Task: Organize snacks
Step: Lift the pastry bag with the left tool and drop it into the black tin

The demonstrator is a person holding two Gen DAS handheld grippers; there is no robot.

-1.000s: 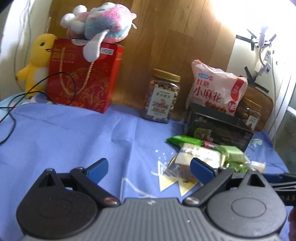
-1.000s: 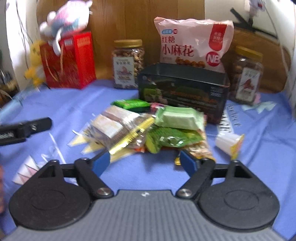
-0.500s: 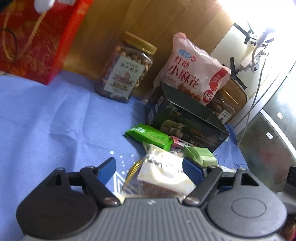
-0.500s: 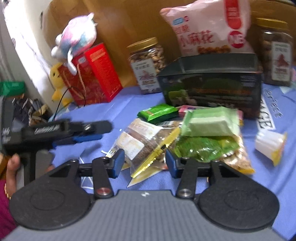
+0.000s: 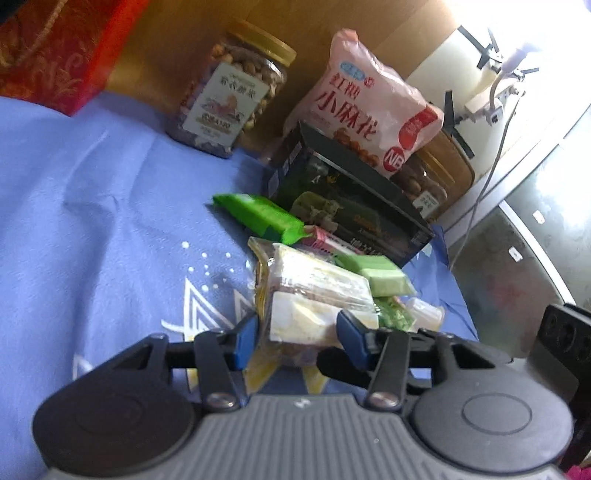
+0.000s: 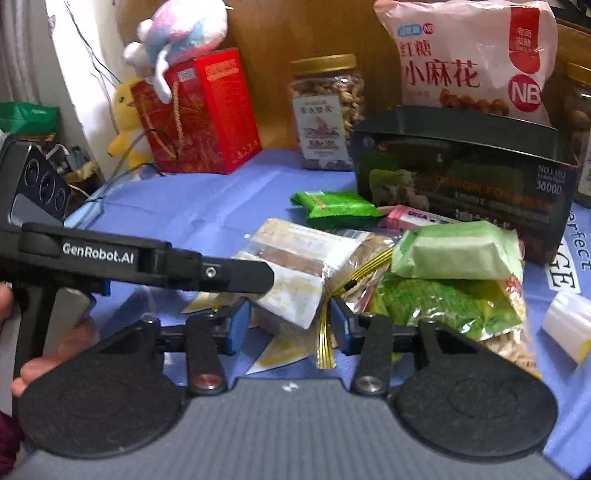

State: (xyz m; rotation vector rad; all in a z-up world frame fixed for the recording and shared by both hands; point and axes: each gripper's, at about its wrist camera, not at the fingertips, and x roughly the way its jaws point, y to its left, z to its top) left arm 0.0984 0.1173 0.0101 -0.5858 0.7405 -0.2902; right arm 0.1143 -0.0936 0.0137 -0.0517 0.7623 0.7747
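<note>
A heap of small snack packets lies on the blue cloth [image 5: 92,229] in front of a dark open box [image 5: 354,206] [image 6: 461,184]. My left gripper [image 5: 297,338] is open, its blue pads on either side of a clear packet of pale and brown bars [image 5: 314,299] [image 6: 291,273]. My right gripper [image 6: 288,326] is open around the near end of the same packet, by its gold tie. The left gripper's arm [image 6: 147,262] crosses the right wrist view. A green packet [image 5: 258,214] [image 6: 336,206], a pale green packet [image 6: 454,254] and a pink bar [image 6: 413,218] lie in the heap.
Behind the box stand a pink snack bag [image 6: 472,62], nut jars [image 6: 328,110] [image 5: 236,92] and a red gift bag [image 6: 203,114] with plush toys [image 6: 177,33]. A white jelly cup [image 6: 569,325] lies at the right. The table's edge drops off at the right [image 5: 461,295].
Both grippers have moved forward onto the clear bar packet. The jaws of both have narrowed around it.
</note>
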